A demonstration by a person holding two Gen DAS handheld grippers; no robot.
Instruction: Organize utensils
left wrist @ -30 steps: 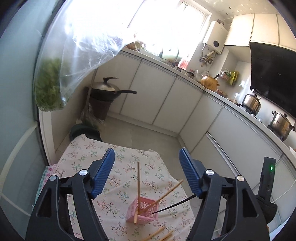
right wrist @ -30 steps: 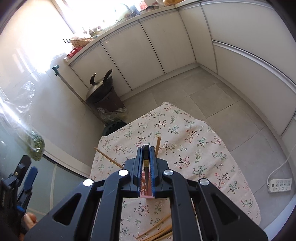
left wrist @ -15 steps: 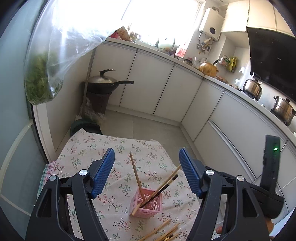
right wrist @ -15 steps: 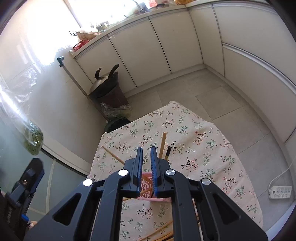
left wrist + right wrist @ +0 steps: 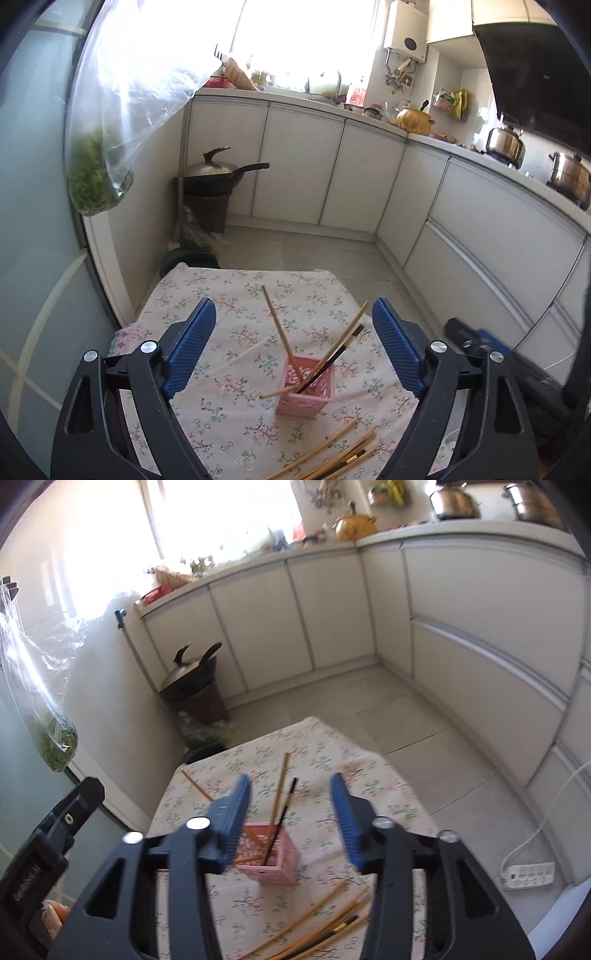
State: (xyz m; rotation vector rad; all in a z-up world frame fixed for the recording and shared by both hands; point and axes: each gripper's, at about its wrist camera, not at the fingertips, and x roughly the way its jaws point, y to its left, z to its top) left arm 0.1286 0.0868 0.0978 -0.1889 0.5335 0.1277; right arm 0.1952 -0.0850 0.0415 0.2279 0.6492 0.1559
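A pink lattice basket [image 5: 306, 389] stands on the floral tablecloth [image 5: 229, 325]; it also shows in the right wrist view [image 5: 271, 860]. Two wooden chopsticks [image 5: 279, 332] and a black chopstick [image 5: 334, 360] lean in it; the black one shows in the right wrist view [image 5: 282, 814]. Several loose chopsticks [image 5: 332, 456] lie on the cloth in front of the basket, also in the right wrist view [image 5: 325, 923]. My left gripper [image 5: 293, 345] is open and empty above the basket. My right gripper [image 5: 293, 818] is open and empty, just behind the basket.
A covered wok on a dark bin [image 5: 210, 184] stands on the floor beyond the table. A plastic bag of greens [image 5: 99, 166] hangs at the left. White cabinets [image 5: 332, 173] line the back and right. A power strip [image 5: 528, 873] lies on the floor at right.
My right gripper let go of the black chopstick, which now stands in the basket, then opened wide and pulled back. My left gripper stayed open and tilted down.
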